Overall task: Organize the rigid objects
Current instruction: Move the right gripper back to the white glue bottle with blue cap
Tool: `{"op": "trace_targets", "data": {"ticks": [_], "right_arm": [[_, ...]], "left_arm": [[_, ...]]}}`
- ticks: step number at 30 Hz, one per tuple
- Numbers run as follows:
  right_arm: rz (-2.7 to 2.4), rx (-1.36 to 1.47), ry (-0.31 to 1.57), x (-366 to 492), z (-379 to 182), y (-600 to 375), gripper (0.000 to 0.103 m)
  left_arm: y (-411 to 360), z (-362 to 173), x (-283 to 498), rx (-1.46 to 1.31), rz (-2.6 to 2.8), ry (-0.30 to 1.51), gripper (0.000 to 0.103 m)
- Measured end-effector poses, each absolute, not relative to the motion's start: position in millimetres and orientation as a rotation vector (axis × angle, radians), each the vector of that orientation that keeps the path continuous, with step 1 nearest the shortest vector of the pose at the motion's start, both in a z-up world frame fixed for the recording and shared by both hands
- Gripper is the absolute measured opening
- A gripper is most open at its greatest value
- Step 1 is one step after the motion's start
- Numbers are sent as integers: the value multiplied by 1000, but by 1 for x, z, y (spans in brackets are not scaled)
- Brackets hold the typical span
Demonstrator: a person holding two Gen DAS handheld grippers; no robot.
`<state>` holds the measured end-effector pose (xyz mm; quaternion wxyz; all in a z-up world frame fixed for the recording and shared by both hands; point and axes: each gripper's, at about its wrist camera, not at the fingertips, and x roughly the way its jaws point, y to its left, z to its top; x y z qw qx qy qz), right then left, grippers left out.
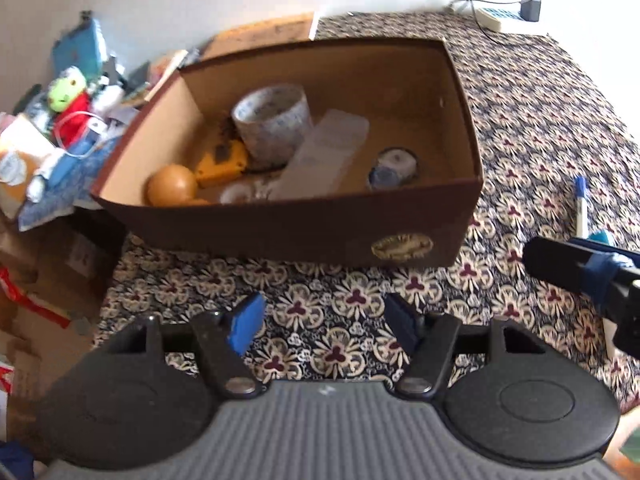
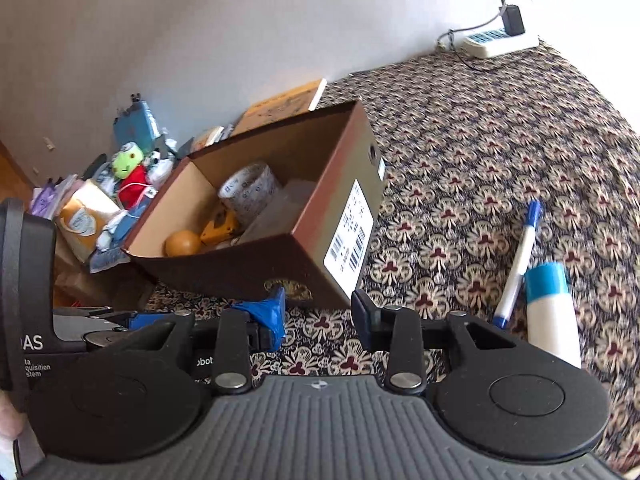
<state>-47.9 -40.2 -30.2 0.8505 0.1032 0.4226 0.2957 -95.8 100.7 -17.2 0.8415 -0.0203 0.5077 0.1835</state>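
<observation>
A brown cardboard box (image 1: 280, 224) (image 2: 224, 268) stands open on the patterned cloth. Inside it lie a large tape roll (image 1: 272, 120) (image 2: 248, 192), a clear plastic case (image 1: 324, 152), a small tape roll (image 1: 394, 166), an orange ball (image 1: 172, 190) (image 2: 183, 243) and a yellow object (image 1: 222, 162) (image 2: 220, 228). To the right of the box lie a blue-capped marker (image 1: 581, 208) (image 2: 518, 264) and a white bottle with a blue cap (image 2: 550, 312). My left gripper (image 1: 324, 320) is open and empty in front of the box. My right gripper (image 2: 320, 314) is open and empty near the box's front corner.
A pile of clutter with a green plush toy (image 1: 68, 88) (image 2: 128, 162) sits left of the box, over cardboard cartons (image 1: 36, 280). A power strip (image 1: 496, 16) (image 2: 500, 42) lies by the far wall. A flat cardboard piece (image 2: 280, 104) rests behind the box.
</observation>
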Motion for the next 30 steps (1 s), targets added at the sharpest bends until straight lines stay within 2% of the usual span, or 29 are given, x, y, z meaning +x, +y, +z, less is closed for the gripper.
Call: {"op": "trace_targets", "data": {"ticks": [15,30], "right_arm": [[431,264,918,-81,-54,-28,19],[417,232,934,-55,-60,-83,19]], "left_arm": [[116,-43,-94,46,169,1140,68],[63,-65,-65,45,49,1232,68]]}}
